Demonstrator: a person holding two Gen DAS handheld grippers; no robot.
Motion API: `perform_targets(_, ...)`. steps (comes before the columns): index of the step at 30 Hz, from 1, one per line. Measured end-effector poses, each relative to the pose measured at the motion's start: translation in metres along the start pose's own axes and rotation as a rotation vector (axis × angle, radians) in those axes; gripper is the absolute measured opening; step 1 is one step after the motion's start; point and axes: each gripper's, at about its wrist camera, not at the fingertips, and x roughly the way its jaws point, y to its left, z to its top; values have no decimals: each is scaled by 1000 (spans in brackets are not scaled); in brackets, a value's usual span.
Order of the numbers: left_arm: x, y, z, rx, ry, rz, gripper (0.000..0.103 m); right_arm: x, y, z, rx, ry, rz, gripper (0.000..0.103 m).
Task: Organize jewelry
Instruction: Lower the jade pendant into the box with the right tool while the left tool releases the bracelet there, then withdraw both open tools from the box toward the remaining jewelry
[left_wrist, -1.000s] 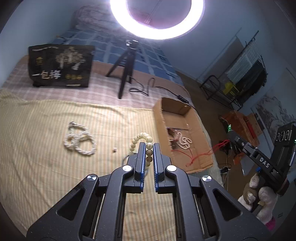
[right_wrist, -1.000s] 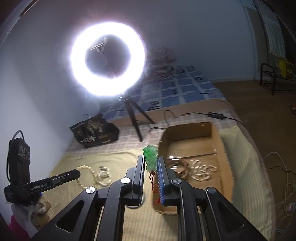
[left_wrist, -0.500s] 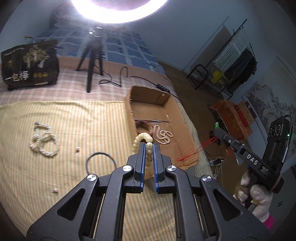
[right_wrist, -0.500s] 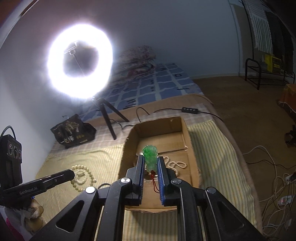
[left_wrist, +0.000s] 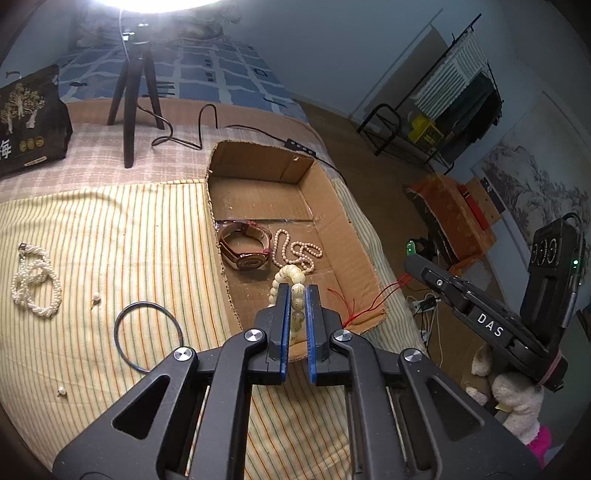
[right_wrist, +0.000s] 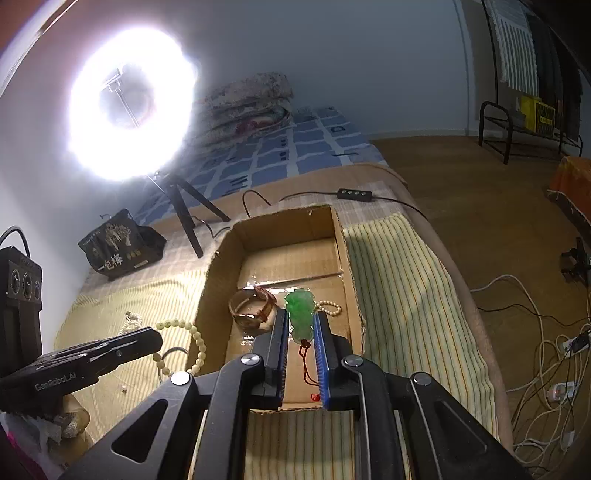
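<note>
While your left gripper (left_wrist: 297, 291) clamps the cream round-bead bracelet (left_wrist: 291, 280) at frame centre | your right gripper (right_wrist: 301, 325) clamps the green carved jade pendant (right_wrist: 301, 310) | both above the open brown cardboard box (right_wrist: 343, 236).

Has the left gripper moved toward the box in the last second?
Yes. The left gripper, shut on the bead bracelet, has swung right from the striped cloth to the box's near end.

A home bedroom: bed (left_wrist: 110, 229), folded quilt (right_wrist: 247, 99), clothes rack (left_wrist: 454, 92), ring light (right_wrist: 129, 110).
</note>
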Motion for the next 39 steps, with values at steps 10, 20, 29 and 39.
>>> perform_targets(10, 18, 7, -4, 5, 38, 27, 5, 8, -7, -4, 20, 24, -10, 31)
perform_targets(20, 14, 15, -4, 1, 33, 59, 11, 6, -5, -3, 25, 13, -28, 52)
perform_targets(29, -4, 26, -4, 12, 12, 102, 11, 3, 6, 0, 30, 0, -17, 52)
perform_targets(39, -37, 64, 2, -23, -31, 170, 11, 9, 44, 3, -4, -4, 28, 52)
